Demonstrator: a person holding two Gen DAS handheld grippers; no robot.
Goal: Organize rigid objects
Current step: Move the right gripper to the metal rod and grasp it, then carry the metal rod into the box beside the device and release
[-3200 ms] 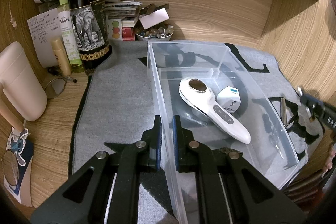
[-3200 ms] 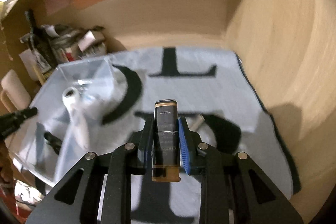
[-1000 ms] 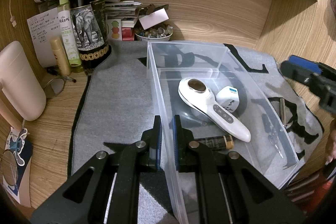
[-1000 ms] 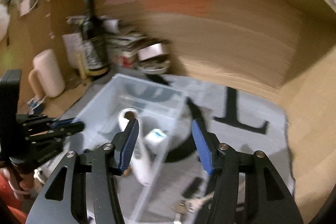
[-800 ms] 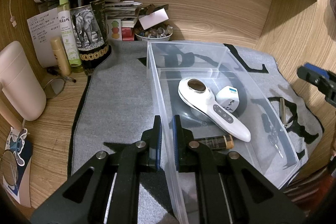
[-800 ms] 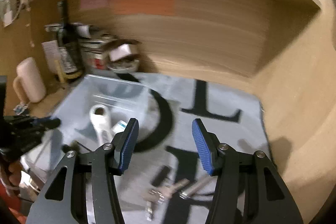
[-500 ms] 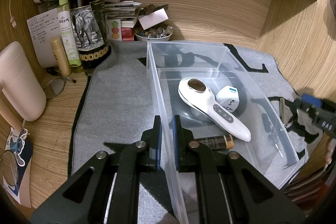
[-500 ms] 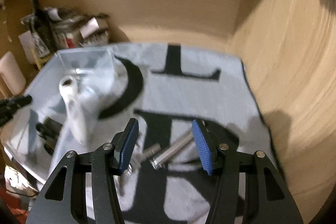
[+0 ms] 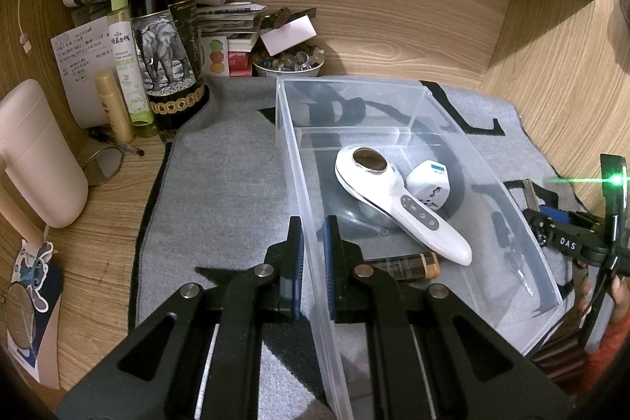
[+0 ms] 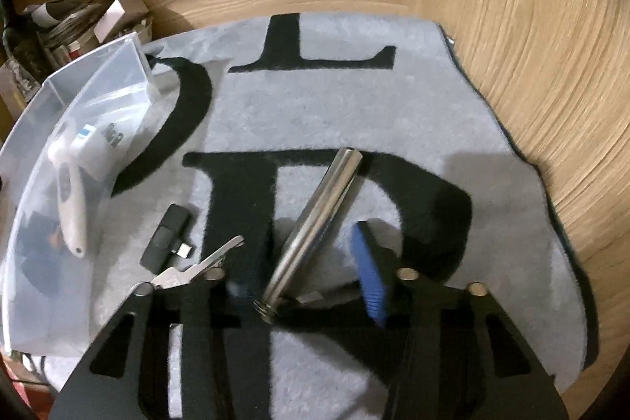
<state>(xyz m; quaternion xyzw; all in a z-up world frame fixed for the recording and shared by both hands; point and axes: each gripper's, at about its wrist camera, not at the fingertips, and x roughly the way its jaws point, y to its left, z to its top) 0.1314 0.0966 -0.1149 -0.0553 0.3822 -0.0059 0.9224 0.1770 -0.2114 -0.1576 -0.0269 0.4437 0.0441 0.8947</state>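
Observation:
My left gripper is shut on the near left wall of a clear plastic bin. The bin holds a white handheld device, a white plug adapter and a dark amber-capped tube. My right gripper is open and low over the grey mat, its fingers on either side of a silver metal rod. A key and a small black dongle lie just left of it. The bin shows at the left of the right wrist view.
A wine bottle, a green spray bottle, a cream mug, papers and a bowl of small items crowd the back left corner. Wooden walls enclose the back and right.
My right gripper dropped the amber-capped tube into the bin, swung right and came down open around the silver rod. My left gripper has stayed clamped on the bin wall.

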